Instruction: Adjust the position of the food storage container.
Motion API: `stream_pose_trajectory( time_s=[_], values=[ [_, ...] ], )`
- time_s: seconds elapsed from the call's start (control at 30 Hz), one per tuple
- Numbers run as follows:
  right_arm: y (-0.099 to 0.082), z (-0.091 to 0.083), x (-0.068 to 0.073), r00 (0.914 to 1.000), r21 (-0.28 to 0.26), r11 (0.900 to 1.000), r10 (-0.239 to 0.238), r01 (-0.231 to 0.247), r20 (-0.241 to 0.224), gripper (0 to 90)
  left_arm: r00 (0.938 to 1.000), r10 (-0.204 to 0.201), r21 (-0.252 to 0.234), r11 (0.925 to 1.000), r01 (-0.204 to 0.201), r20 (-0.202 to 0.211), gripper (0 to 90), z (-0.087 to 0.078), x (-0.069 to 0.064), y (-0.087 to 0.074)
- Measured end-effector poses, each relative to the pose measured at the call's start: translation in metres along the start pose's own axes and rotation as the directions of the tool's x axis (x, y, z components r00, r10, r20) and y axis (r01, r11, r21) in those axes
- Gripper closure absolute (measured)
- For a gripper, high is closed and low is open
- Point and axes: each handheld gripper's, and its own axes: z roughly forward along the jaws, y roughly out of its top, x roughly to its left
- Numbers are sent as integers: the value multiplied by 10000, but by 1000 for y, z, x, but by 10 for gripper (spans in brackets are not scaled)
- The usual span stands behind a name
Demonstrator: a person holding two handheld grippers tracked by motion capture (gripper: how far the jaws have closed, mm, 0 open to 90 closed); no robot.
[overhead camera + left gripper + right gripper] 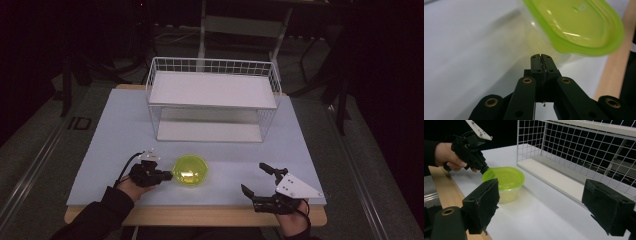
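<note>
The right gripper [257, 181] is idling at the counter's [110, 135] near right corner, fingers apart. The wire rack [212, 100] is standing toward the far edge. The lidded green container [190, 171] is sitting near the front edge, the left gripper's [167, 175] fingers pressed together against its rim; pushing harder could be sliding or tipping it.

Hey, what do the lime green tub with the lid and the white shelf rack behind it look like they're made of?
The lime green lidded tub looks like thin moulded plastic: the glossy lid catches highlights and the cloudy wall lets the table show through. The white two-tier shelf rack appears to be painted metal wire, going by its thin welded grid sides, with flat matte white boards, possibly coated wood or sheet metal.
</note>
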Motion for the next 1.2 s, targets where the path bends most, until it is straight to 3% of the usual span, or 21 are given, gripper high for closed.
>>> stream_pose_trajectory(
  time_s=[0.27,0.67,0.8,0.97,1.2],
  values=[
    [-1,1,0,10000,54,10000,46,-46,30,142,9998,-76,-128,9999,79,180,898,8,-1,7],
    [-1,0,1,10000,83,10000,12,-12,3,142,9981,-12,61,10000,8,612,898,17,-13,11],
    [-1,-1,1,10000,48,10000,22,-22,-26,141,9961,117,261,9996,-140,877,898,29,-21,16],
    [-1,-1,1,10000,49,10000,30,-30,-45,142,9952,199,275,9994,-226,956,897,36,-26,19],
    [-1,-2,1,10000,50,10000,16,-16,-70,141,9952,24,246,9997,-48,982,898,43,-27,23]
  ],
)
